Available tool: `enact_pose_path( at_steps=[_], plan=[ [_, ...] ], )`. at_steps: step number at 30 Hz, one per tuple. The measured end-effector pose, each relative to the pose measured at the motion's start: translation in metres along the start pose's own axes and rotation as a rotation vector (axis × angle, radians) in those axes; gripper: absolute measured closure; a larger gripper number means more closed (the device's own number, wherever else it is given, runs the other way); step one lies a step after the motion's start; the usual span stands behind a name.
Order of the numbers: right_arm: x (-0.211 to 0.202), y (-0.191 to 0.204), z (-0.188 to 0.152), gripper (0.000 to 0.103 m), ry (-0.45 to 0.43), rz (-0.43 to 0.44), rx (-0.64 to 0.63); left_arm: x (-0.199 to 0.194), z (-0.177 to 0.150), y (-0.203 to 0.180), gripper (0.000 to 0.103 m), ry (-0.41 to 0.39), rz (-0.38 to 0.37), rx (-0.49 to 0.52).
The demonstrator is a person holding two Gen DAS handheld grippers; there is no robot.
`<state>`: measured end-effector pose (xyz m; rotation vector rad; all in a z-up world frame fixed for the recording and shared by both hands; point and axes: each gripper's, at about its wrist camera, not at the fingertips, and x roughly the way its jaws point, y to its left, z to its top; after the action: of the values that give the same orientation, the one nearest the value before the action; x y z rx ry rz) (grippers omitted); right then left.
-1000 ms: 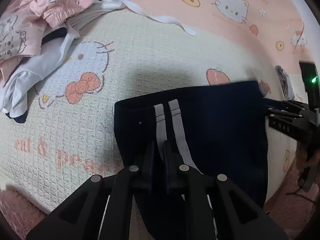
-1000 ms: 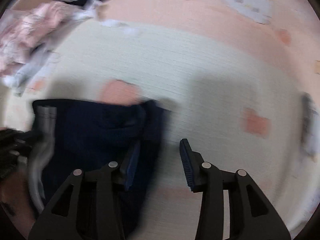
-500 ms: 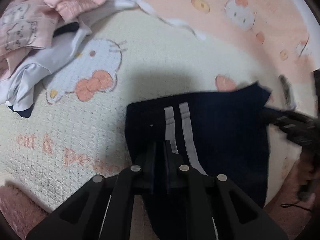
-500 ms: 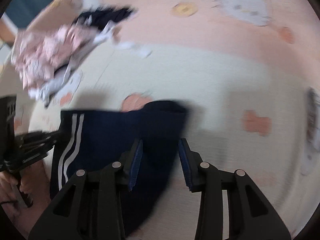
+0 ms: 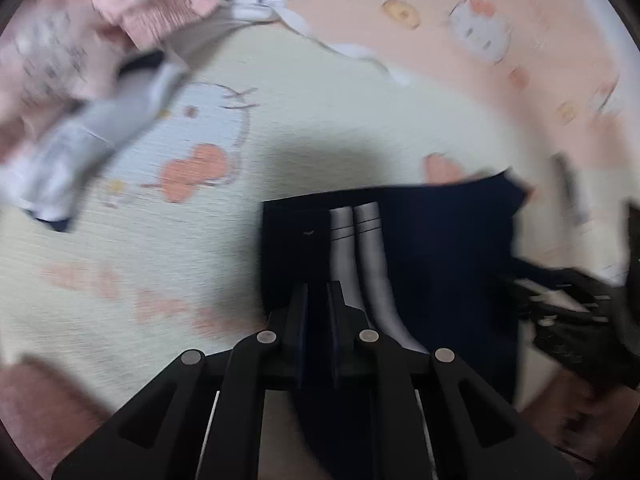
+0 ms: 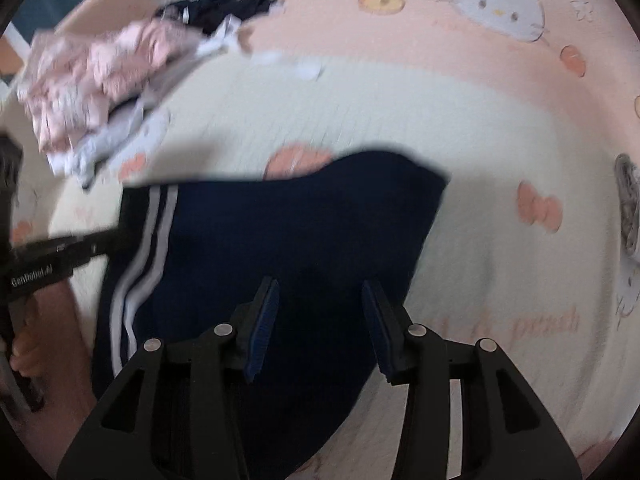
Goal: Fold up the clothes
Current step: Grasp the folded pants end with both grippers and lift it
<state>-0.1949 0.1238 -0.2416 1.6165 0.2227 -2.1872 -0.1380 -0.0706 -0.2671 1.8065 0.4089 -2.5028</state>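
Observation:
Navy trousers with two white side stripes (image 5: pixel 432 264) lie on a Hello Kitty bedspread (image 5: pixel 304 120), their lower part hanging off the near edge. My left gripper (image 5: pixel 318 300) is shut on the navy cloth next to the stripes. In the right wrist view the same trousers (image 6: pixel 296 232) fill the middle. My right gripper (image 6: pixel 318 292) is open just above the cloth, and nothing sits between its fingers. The left gripper (image 6: pixel 76 250) shows at the left edge there, at the striped side.
A heap of pink, white and dark clothes (image 5: pixel 92 40) lies at the far left of the bed; it also shows in the right wrist view (image 6: pixel 104 84). A small grey item (image 6: pixel 628 208) lies at the right edge. The bed's near edge drops off below the grippers.
Both views have swung, and the trousers now sit more central. My right gripper has moved over the navy cloth and opened wider than half a second ago. My left gripper stays shut on the cloth.

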Motion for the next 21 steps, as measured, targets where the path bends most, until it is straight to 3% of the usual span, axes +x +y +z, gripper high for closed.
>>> enact_pose_path(
  at_steps=[3,6,7,10,14,17,18,20,21],
  plan=[
    [-0.03,0.0,-0.005,0.062,-0.037,0.035,0.085,-0.015,-0.009,-0.016,0.091,0.036,-0.11,0.068],
    [-0.039,0.006,-0.014,0.062,-0.013,0.097,0.108,-0.012,-0.025,-0.035,0.08,0.094,-0.178,0.14],
    [-0.033,0.012,-0.02,0.062,0.008,0.095,0.088,-0.006,-0.029,-0.041,0.075,0.11,-0.168,0.158],
    [-0.009,0.024,-0.047,0.061,0.094,0.052,0.025,0.01,-0.039,-0.043,0.075,0.156,-0.092,0.157],
    [-0.016,0.021,-0.061,0.064,0.095,-0.001,0.001,0.001,-0.042,-0.021,0.075,0.175,0.001,0.102],
    [-0.03,0.011,-0.065,0.062,0.066,0.011,0.036,-0.016,-0.043,-0.01,0.075,0.131,-0.044,0.077],
    [-0.035,0.008,-0.066,0.062,0.051,0.02,0.048,-0.022,-0.044,-0.012,0.075,0.115,-0.1,0.079],
    [-0.038,0.013,-0.067,0.062,0.037,0.082,0.058,-0.025,-0.048,-0.023,0.075,0.095,-0.172,0.096],
    [-0.037,0.019,-0.066,0.062,0.038,0.103,0.041,-0.019,-0.051,-0.028,0.075,0.111,-0.171,0.105]
  ],
)
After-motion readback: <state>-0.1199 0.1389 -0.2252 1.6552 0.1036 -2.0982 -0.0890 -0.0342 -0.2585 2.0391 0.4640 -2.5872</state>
